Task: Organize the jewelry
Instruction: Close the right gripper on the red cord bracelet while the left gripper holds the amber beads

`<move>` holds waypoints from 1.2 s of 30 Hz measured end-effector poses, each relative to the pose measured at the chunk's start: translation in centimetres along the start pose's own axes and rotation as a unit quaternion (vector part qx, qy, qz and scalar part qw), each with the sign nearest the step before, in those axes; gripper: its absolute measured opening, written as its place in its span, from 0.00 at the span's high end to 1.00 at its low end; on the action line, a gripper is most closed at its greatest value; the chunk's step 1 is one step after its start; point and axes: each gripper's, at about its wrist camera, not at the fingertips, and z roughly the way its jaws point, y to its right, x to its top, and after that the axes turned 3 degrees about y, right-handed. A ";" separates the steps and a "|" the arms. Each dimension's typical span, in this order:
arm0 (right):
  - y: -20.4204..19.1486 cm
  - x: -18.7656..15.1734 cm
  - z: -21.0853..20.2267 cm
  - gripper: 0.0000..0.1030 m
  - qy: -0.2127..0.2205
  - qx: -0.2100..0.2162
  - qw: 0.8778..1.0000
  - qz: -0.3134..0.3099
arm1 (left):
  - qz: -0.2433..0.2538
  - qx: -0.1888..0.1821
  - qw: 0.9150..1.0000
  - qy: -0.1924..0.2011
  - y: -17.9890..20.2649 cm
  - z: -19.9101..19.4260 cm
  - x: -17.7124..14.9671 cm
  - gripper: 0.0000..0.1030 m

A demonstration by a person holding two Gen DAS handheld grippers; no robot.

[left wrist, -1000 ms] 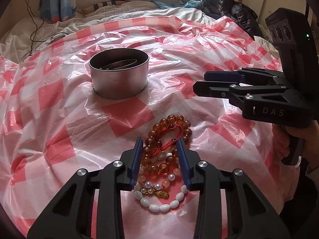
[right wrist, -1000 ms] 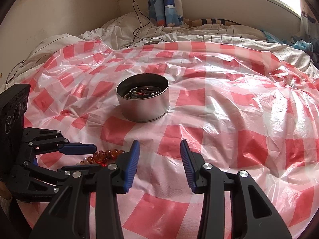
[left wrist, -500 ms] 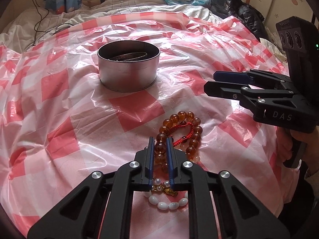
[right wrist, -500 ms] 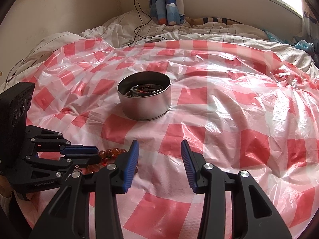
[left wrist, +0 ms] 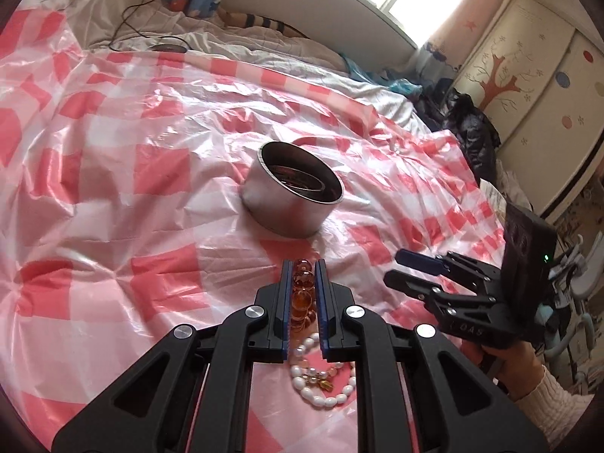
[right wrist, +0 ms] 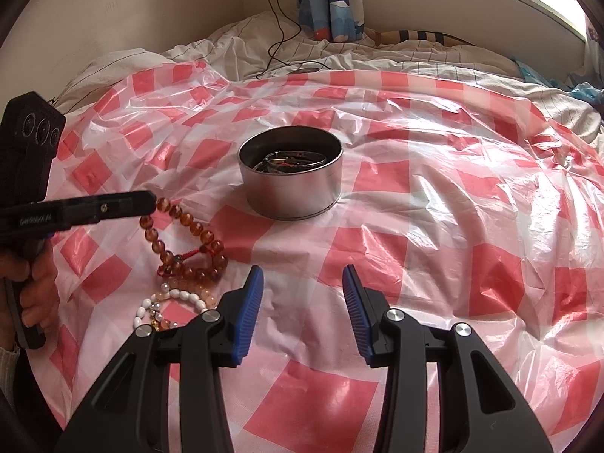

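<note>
My left gripper [left wrist: 304,262] is shut on an amber bead bracelet [left wrist: 301,288], whose beads sit squeezed between the blue pads. In the right wrist view the left gripper [right wrist: 151,200] holds one end raised while the amber bracelet [right wrist: 188,226] trails down to the sheet, its lower loop with a red cord still resting there. A white bead bracelet [right wrist: 181,296] with small pearls lies just below it, also seen under my left fingers as the white bracelet [left wrist: 321,389]. My right gripper [right wrist: 302,275] hovers open over the sheet, holding nothing. A round metal tin [right wrist: 290,196] holds dark bangles.
A red-and-white checked plastic sheet [right wrist: 434,226] covers the bed. The tin [left wrist: 279,211] stands mid-sheet beyond the beads. The right gripper [left wrist: 407,264] and a hand are at the right. A cable [right wrist: 279,22] and rumpled bedding lie at the far edge; a wardrobe [left wrist: 528,75] stands right.
The left jaws closed on the amber bracelet, then the gripper rose, rolled and moved toward the tin, pulling the strand up from the pile. The right gripper stayed put.
</note>
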 end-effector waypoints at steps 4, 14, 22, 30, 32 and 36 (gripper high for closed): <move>-1.4 -0.2 0.3 0.58 -0.006 0.019 1.000 -0.025 | -0.043 0.051 0.998 0.004 -2.4 -0.1 0.2 0.90; -4.9 -0.9 0.3 0.50 0.001 0.056 0.994 -0.090 | -0.045 -0.077 0.995 0.046 -0.8 -1.8 1.3 0.90; -7.0 -0.5 0.5 0.50 -0.002 0.113 0.990 -0.083 | -0.043 -0.117 0.987 0.101 0.2 -3.6 2.1 0.90; -10.7 1.8 4.4 0.50 -0.019 0.141 0.989 -0.038 | -0.076 -0.084 0.983 0.143 -2.0 -5.9 2.9 0.90; -11.3 2.5 5.7 0.50 -0.027 0.136 0.990 -0.032 | -0.082 -0.074 0.983 0.148 -2.7 -6.4 3.1 0.90; -12.3 3.2 8.5 0.48 -0.057 0.095 0.993 -0.042 | -0.092 -0.075 0.981 0.153 -3.5 -7.0 3.2 0.90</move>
